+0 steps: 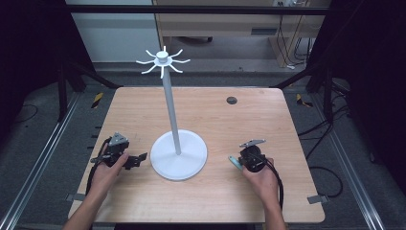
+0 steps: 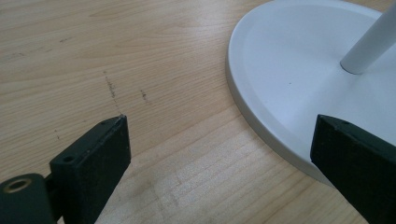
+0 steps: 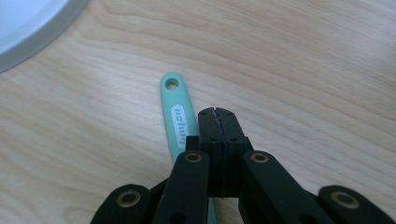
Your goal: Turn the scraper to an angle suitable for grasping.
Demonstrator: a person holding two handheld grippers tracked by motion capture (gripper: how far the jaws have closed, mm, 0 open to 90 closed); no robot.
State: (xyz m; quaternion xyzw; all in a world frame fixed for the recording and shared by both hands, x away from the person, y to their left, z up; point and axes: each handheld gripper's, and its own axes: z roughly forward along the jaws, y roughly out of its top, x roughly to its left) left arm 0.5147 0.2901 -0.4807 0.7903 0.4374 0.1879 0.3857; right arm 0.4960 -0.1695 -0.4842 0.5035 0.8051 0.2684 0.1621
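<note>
Both hands sit low on the table (image 1: 143,201): my left gripper (image 1: 137,160) gapes beside the stand base (image 1: 165,167), right gripper (image 3: 218,116) pinched together, empty, over the teal handle (image 3: 176,116).

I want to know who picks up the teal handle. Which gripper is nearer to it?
Right. The right gripper sits shut directly over the teal handle; the left gripper is across the white stand base.
</note>
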